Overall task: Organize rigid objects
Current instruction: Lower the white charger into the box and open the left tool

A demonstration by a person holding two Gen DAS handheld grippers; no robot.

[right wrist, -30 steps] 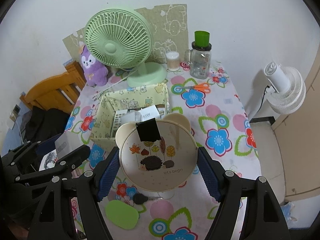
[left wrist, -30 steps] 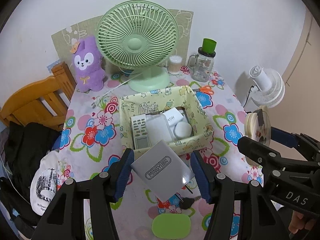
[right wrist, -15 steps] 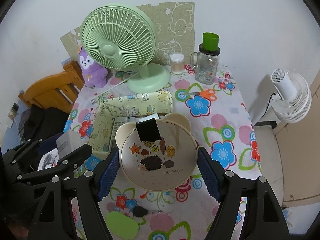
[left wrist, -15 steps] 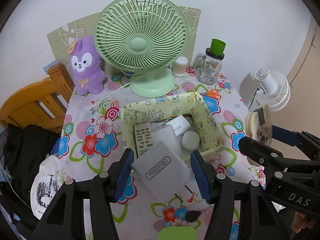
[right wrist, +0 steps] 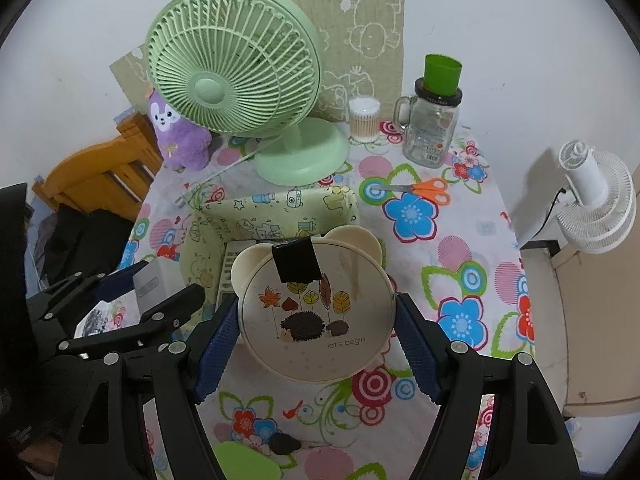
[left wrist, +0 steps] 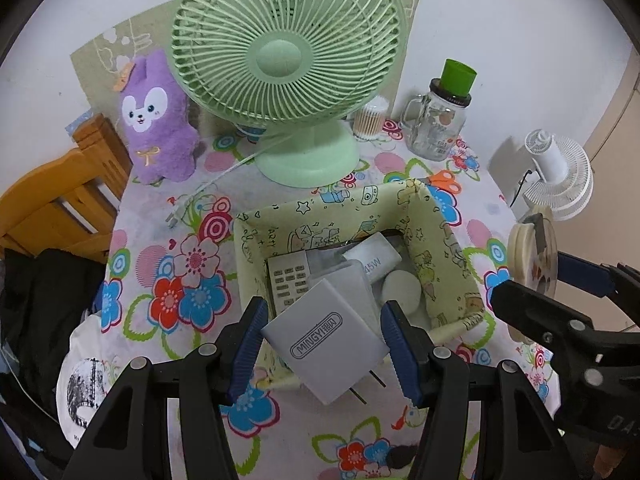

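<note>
grey charger (left wrist: 326, 346) is pinched in the left gripper (left wrist: 324, 356), now over the near rim of the fabric basket (left wrist: 444, 236), closer than a second ago; right gripper (right wrist: 316, 344) clamps the round mirror (right wrist: 316, 312) just beside; both seem ready to drop in.

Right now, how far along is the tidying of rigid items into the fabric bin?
Done: a remote, a white charger and a round white puck lie in the fabric bin. In hand: the left gripper holds a grey adapter over the bin's near edge; the right gripper holds a bear-eared mirror. Left: scissors and a green item on the table.
</note>
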